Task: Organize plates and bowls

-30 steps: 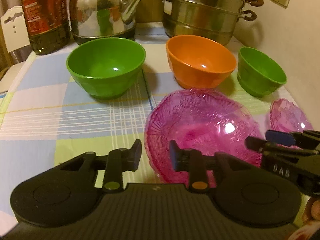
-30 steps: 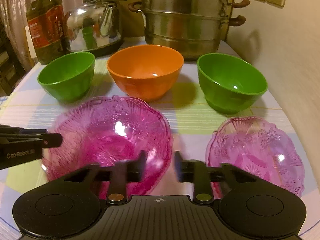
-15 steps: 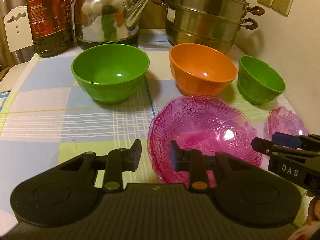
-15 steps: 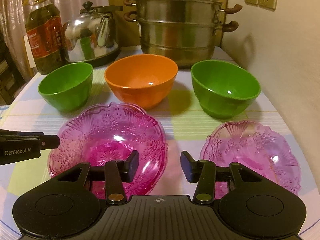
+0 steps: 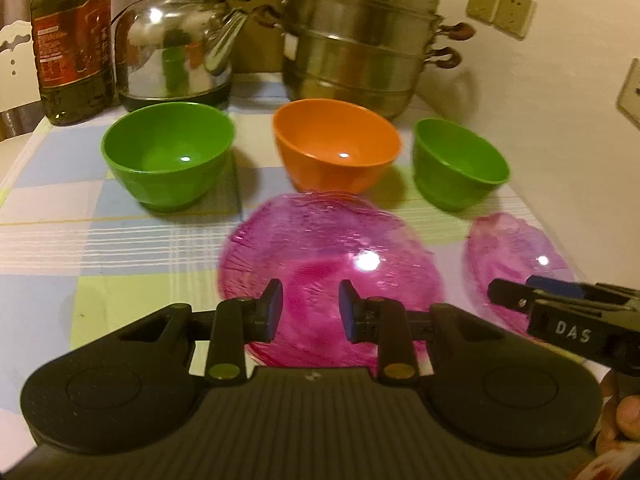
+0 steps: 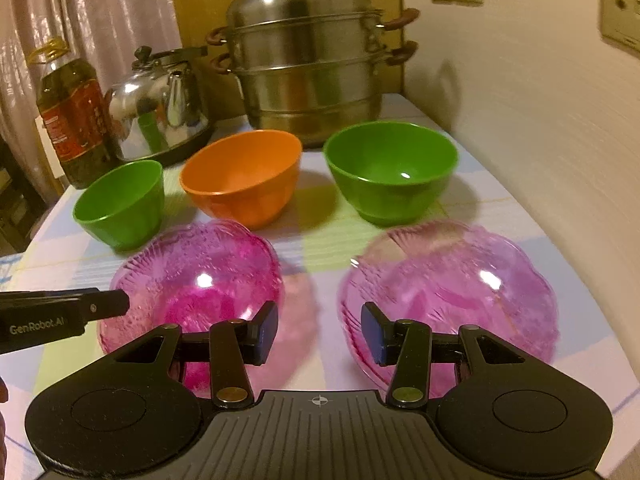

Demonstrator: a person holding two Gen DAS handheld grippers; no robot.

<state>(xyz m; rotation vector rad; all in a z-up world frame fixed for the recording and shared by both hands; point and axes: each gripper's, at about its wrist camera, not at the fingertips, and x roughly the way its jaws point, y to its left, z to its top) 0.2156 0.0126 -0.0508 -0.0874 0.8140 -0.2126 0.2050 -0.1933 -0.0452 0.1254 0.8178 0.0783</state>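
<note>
Both claws, left claw [image 5: 310, 310] and right claw [image 6: 319, 330], released, empty. 2 pink glass plates [image 6: 192, 280] before orange bowl [image 6: 240, 176]: stiff, slippery, prob fragile; pinch scalloped rim.

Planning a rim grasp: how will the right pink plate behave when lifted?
The right pink plate looks like thin, glossy, clear plastic: probably light and stiff, perhaps slippery. Its shallow scalloped rim may tilt when pinched from one edge.
</note>
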